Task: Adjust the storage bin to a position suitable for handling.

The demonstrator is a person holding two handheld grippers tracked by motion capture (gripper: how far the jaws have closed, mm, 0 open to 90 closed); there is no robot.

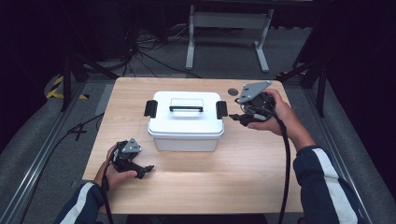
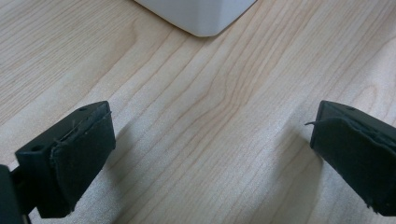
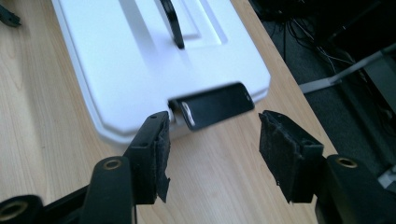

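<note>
1. Centrally in the high view, a white rectangular plastic storage box [image 1: 186,122] with a snap-on lid sits on the light wooden table [image 1: 196,186]. It looks rigid, smooth and probably light. The right gripper [image 1: 235,116] hangs just beside the black side latch [image 1: 221,109], right of centre; the left gripper [image 1: 148,168] rests at lower left, well apart from the box.
2. Next, the left gripper view: its jaws stand wide over bare wood, with the box's corner [image 2: 198,16] at top centre.
3. Finally, the right gripper view: its jaws are half-spread and empty, framing the glossy latch [image 3: 217,105] at mid-frame. I judge that the latch is the best hold; the black carry handle [image 3: 173,21] sits at the top.
</note>
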